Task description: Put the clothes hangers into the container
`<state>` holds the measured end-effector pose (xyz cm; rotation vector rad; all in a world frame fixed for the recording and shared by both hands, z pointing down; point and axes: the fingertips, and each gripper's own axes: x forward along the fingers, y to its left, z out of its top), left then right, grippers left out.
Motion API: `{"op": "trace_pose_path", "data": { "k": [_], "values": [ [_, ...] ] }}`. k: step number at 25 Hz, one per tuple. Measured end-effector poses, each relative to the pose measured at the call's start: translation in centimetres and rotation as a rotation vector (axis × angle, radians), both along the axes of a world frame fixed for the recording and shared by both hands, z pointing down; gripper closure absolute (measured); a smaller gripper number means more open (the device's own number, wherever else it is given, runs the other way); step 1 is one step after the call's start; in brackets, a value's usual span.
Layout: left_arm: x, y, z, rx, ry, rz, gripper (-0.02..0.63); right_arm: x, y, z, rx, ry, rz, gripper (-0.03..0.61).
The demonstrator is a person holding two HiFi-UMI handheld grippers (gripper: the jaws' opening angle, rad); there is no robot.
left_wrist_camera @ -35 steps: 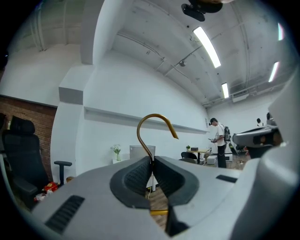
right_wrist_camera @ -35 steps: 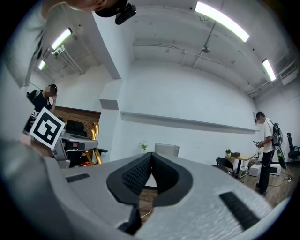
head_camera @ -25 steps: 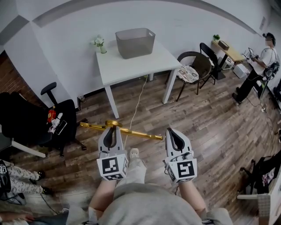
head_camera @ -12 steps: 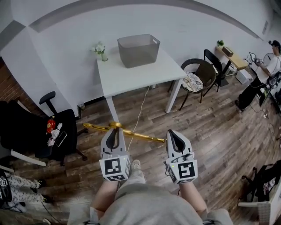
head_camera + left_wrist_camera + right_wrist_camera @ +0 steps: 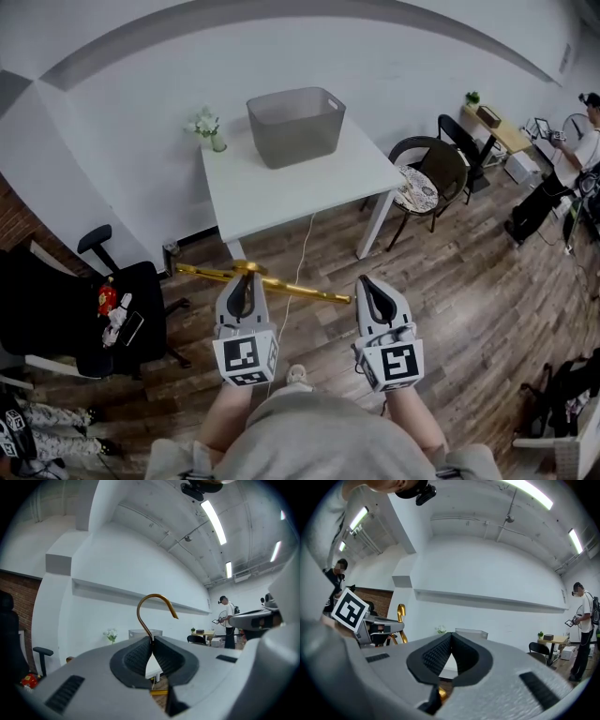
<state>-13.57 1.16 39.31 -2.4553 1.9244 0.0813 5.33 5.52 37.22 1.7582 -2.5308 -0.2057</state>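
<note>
A gold clothes hanger hangs level in front of me above the wooden floor. My left gripper is shut on the neck of its hook. In the left gripper view the hook curls up out of the closed jaws. My right gripper is shut just past the hanger's right end, with nothing seen between its pads. A gold bit of the hanger shows below them. The grey container stands empty-looking on the white table ahead.
A small vase of flowers stands on the table left of the container. A black office chair is at the left, a round chair right of the table. A cable runs down to the floor. A person stands far right.
The table and container have slid lower and nearer in the head view as I come closer. Both grippers keep their pose, and the hanger stays in the left one.
</note>
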Motion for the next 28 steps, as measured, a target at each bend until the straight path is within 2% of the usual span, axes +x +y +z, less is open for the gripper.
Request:
{"op": "trace_pose_path", "data": {
  "k": [7,12,19,28],
  "values": [
    [-0.5,-6.6,-0.4,0.001,-0.005,0.017,0.591,-0.9,-6.1,-0.2,-0.019,0.002,0.009,0.583],
    [-1.1,-10.0,0.0,0.0,0.0,0.028,0.591,-1.2,-9.3,0.3,0.009,0.012,0.025,0.583],
    [-1.0,-13.3,-0.1,0.003,0.002,0.036,0.591,-1.8,-12.1,0.5,-0.035,0.012,0.017,0.583],
    [-0.3,-17.7,-0.7,0.025,-0.011,0.036,0.591,-2.1,-16.3,1.0,-0.004,-0.019,-0.003,0.583]
  ]
}}
